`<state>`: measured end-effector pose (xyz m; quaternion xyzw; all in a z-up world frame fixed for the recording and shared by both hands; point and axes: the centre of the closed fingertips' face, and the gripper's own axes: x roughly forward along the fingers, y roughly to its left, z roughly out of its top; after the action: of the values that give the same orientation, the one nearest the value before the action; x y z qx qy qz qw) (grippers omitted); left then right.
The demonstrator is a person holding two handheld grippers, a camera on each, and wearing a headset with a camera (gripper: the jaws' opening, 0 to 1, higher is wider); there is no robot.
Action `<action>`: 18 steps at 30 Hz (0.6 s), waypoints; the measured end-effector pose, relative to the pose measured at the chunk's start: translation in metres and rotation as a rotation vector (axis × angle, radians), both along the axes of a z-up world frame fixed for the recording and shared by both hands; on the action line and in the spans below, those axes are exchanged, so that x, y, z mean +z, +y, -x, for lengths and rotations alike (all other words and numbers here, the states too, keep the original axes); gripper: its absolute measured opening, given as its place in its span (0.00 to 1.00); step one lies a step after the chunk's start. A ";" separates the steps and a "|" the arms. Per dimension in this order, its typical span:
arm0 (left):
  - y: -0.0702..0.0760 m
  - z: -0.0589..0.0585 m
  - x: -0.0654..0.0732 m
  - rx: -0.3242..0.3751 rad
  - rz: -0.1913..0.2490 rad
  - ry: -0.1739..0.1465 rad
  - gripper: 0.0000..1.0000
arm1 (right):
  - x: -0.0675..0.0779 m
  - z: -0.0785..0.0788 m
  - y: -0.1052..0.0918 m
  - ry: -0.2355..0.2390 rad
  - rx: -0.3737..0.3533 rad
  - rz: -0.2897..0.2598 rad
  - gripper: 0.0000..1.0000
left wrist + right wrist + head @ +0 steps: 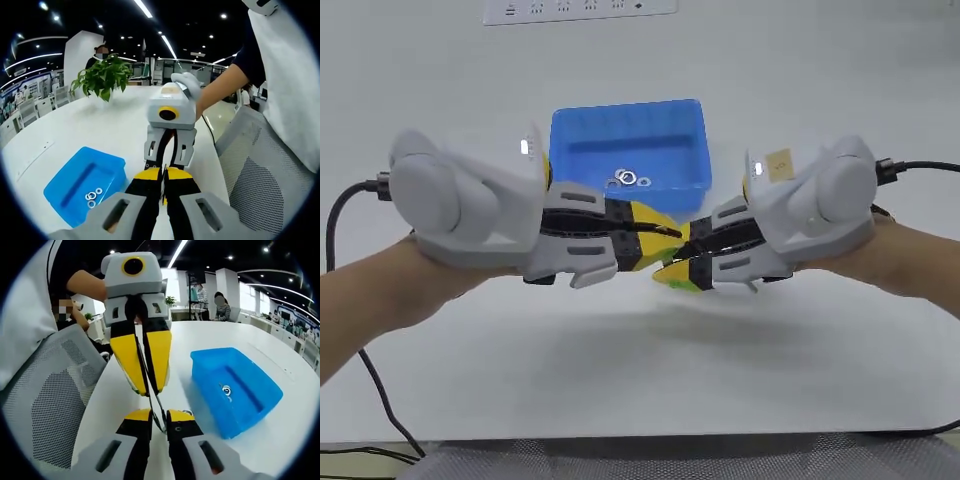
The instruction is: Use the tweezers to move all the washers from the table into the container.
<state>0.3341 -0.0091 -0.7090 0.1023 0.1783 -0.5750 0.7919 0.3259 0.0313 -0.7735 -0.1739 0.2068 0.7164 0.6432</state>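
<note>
A leafy green potted plant (102,77) stands far off on the left. A grey mesh office chair (260,175) sits near, on the right. A white power strip (578,9) lies at the far edge.

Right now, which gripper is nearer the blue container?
Left, narrowly. The left gripper hangs just before the blue container, by its front wall; the right gripper sits nearer the person, off its front right corner.
</note>
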 end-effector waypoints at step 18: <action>-0.006 -0.004 -0.001 0.047 0.016 0.037 0.07 | -0.001 -0.003 -0.002 -0.093 0.005 -0.028 0.09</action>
<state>0.3383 -0.0151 -0.7104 0.0810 0.1907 -0.5595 0.8025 0.3294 0.0296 -0.7746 -0.1988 0.1661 0.7120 0.6527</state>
